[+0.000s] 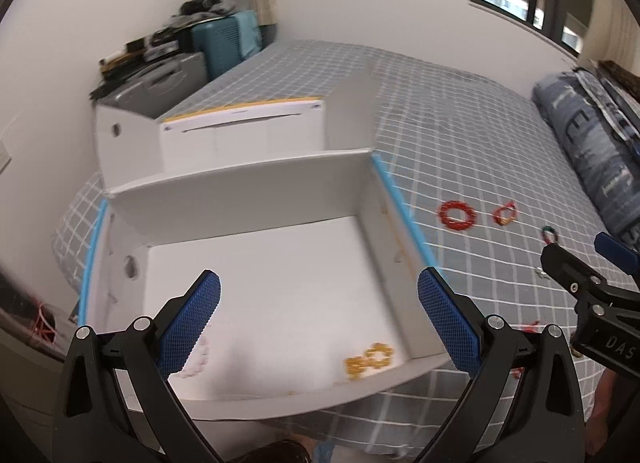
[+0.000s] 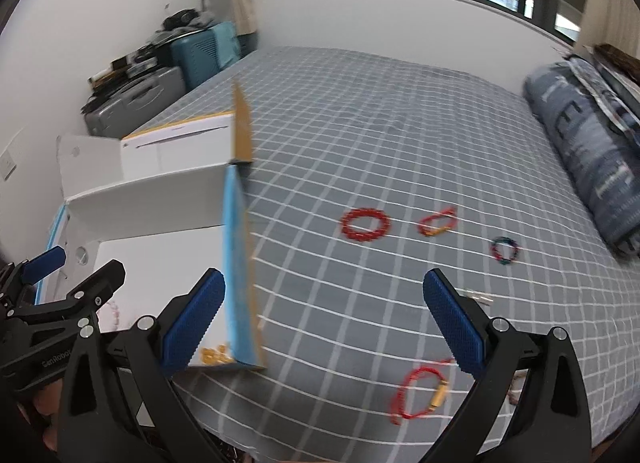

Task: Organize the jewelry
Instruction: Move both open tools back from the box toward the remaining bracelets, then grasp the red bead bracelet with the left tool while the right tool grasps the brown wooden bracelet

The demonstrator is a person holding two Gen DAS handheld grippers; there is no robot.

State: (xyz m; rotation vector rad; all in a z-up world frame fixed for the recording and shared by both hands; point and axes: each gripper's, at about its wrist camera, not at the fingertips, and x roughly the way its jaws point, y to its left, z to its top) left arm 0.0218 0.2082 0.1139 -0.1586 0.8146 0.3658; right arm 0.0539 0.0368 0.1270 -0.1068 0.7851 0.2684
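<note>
Your white box (image 1: 256, 199) sits open on the checked bedspread (image 1: 460, 143), flaps up, blue trim on its right wall. Inside: an amber bead bracelet (image 1: 370, 361) in the near right corner and a pale pinkish strand (image 1: 198, 359), half hidden behind your left gripper's pad. Left gripper (image 1: 319, 321) is spread wide over the box, nothing between the pads. Right gripper (image 2: 324, 321) is likewise released, hanging over the bedspread. Still on the bed: red bead bracelet (image 2: 365, 225), red-and-gold one (image 2: 437, 222), dark multicolour one (image 2: 505, 250), red cord bracelet (image 2: 420, 393) with a gold charm, and a small silvery bit (image 2: 480, 296), possibly earrings, too blurred to call. Writing: "DAS" on the right gripper body, "GenRobot", cut off, on the left.
</note>
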